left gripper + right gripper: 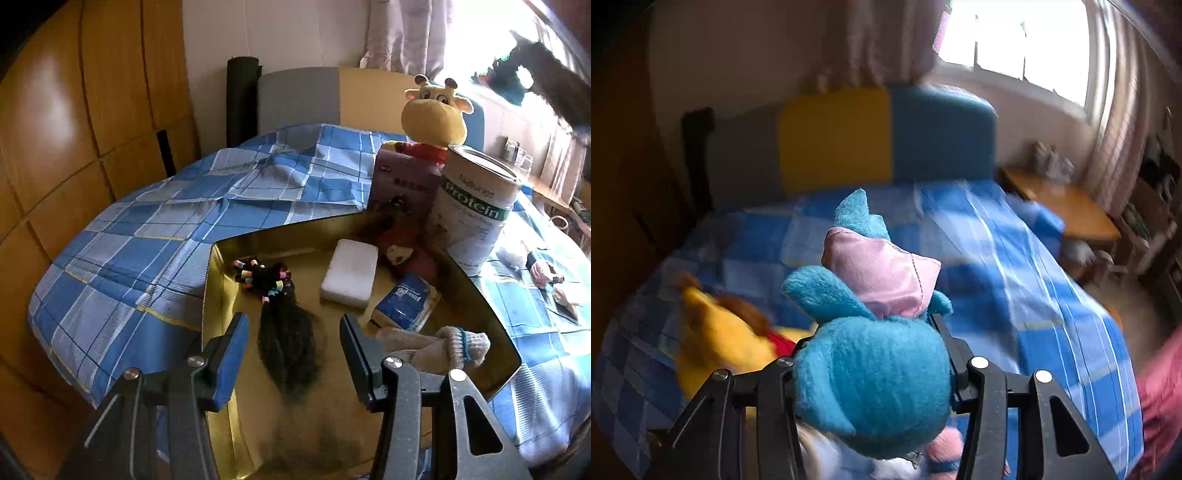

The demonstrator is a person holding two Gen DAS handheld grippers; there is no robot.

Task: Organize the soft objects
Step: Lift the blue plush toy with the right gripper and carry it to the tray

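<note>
The right gripper (871, 369) has its jaws clenched on a fluffy turquoise plush toy with a pink satin patch (875, 332), which bulges out ahead of and above the jaws, held clear of the blue checked bedspread (1015, 295) probably so it can be carried to the tray; the blur suggests it is in transit. Beyond and to the left of those jaws lies a yellow plush giraffe with a red collar (720, 336), blurred. The left gripper (295, 354) hangs with its jaws released and empty over a gold metal tray (218, 295) resting on the bed. Directly between and just beyond those jaws lies a black hair bundle with coloured bands (284, 325); further ahead sits a white foam block (349, 273), and to the right a blue tissue packet (406, 302) and beige knitted socks (443, 347), gathered as the soft items already sorted. Past the tray's far corner stand a white protein tin (476, 206) and a purple box (402, 184).
</note>
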